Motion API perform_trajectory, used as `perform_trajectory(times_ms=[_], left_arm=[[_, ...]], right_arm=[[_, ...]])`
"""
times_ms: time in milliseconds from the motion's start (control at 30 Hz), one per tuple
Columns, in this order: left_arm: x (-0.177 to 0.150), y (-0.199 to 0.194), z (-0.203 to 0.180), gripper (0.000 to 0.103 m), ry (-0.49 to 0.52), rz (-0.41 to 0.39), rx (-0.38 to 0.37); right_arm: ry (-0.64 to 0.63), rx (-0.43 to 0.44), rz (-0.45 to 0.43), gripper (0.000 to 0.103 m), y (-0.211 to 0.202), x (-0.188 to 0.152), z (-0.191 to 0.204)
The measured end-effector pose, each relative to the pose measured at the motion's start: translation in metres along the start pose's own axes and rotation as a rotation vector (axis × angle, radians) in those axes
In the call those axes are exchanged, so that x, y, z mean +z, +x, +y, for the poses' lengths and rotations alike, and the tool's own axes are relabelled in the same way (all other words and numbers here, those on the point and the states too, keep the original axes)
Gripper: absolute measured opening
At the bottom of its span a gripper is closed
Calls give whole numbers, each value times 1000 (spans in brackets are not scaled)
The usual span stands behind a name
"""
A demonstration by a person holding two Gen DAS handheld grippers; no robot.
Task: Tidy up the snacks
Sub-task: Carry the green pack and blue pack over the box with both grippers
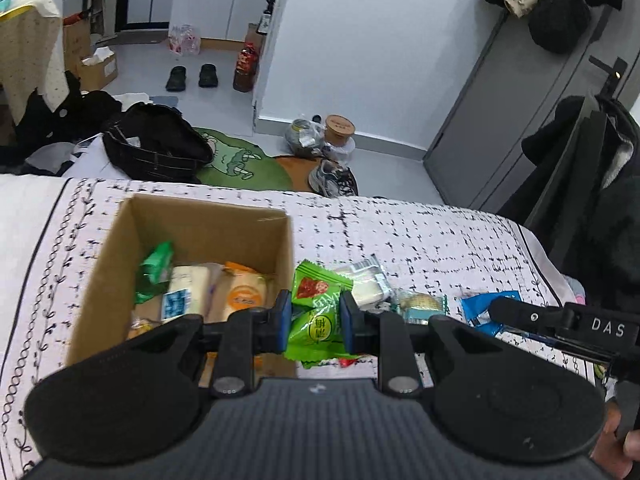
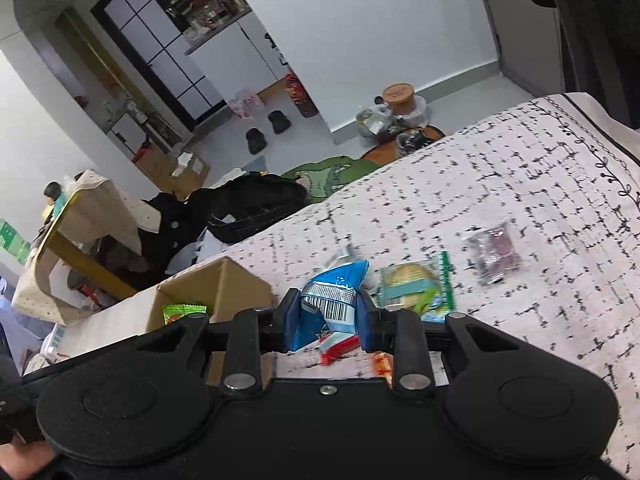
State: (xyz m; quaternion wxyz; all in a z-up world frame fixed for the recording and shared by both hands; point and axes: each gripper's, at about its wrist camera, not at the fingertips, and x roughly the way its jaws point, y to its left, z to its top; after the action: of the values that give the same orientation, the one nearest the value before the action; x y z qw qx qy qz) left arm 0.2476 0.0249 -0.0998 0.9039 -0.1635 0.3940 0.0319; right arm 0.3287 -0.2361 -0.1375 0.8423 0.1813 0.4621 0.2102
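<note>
Sitting at the left on the patterned bedspread (image 1: 400,232), the open cardboard box (image 1: 200,216) was kept within easy reach, evidently as the collecting place, and several wrapped snacks (image 1: 188,292) were already laid inside it. Just to the right of the box's wall, a green snack packet (image 1: 316,312) was pinched between the blue pads of the left gripper (image 1: 315,322), held upright by its middle, probably so that it could be carried over the rim. Further right, a flat white packet (image 1: 368,284) and a round biscuit in a clear wrapper (image 1: 420,304) were left loose on the bedspread, not yet sorted. Beyond them, a blue snack packet (image 2: 332,304) was clamped between the fingers of the right gripper (image 2: 328,320), its barcode turned toward the camera. At the far right a dark packet in clear wrap (image 2: 496,252) lay well apart, seemingly to be gathered last.
</note>
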Motion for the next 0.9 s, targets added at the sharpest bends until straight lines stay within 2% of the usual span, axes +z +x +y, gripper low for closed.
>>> perform_trajectory(times_ms=[367, 600, 900], left_arm=[[-1, -24, 45, 24, -44, -35, 17], [-7, -38, 67, 24, -2, -53, 40], [-19, -44, 103, 24, 17, -15, 41]], right_arm=[[-44, 48, -5, 29, -1, -10, 42], [-64, 91, 12, 29, 6, -20, 71], [-121, 121, 53, 29, 20, -35, 105]])
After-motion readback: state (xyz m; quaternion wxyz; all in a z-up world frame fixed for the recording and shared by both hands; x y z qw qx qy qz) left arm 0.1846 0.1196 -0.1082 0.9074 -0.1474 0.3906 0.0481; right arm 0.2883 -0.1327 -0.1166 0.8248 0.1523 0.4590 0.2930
